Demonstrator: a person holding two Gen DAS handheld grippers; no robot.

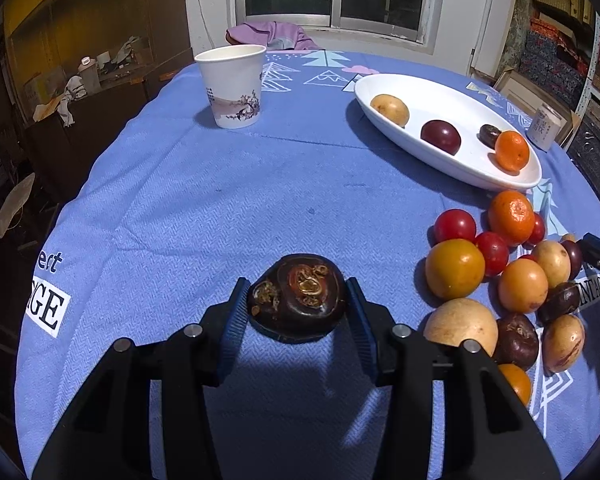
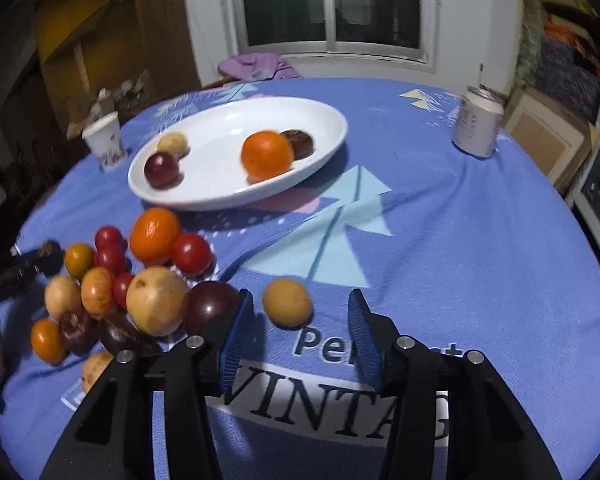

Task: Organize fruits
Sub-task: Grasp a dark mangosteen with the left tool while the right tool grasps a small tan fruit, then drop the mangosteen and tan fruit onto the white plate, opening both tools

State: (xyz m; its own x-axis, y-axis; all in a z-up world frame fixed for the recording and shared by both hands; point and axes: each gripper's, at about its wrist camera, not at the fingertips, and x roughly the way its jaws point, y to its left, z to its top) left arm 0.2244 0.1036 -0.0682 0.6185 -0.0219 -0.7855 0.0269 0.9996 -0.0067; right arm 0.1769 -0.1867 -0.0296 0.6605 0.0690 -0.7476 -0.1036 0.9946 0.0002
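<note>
Round table under blue woven cloth, printed trees and lettering; window behind, cluttered shelves at sides.

White oval plate near far right edge holds four fruits: tan, dark red, dark brown, orange.

Loose fruit pile at near right edge, over a dozen, smooth and round.

One paper cup, one can.

Left gripper pads clamped on wrinkled dark brown fruit.

Right gripper partly open, holding nothing; tan fruit just beyond fingertips.

paper cup upright | can upright | purple cloth far edge
</note>
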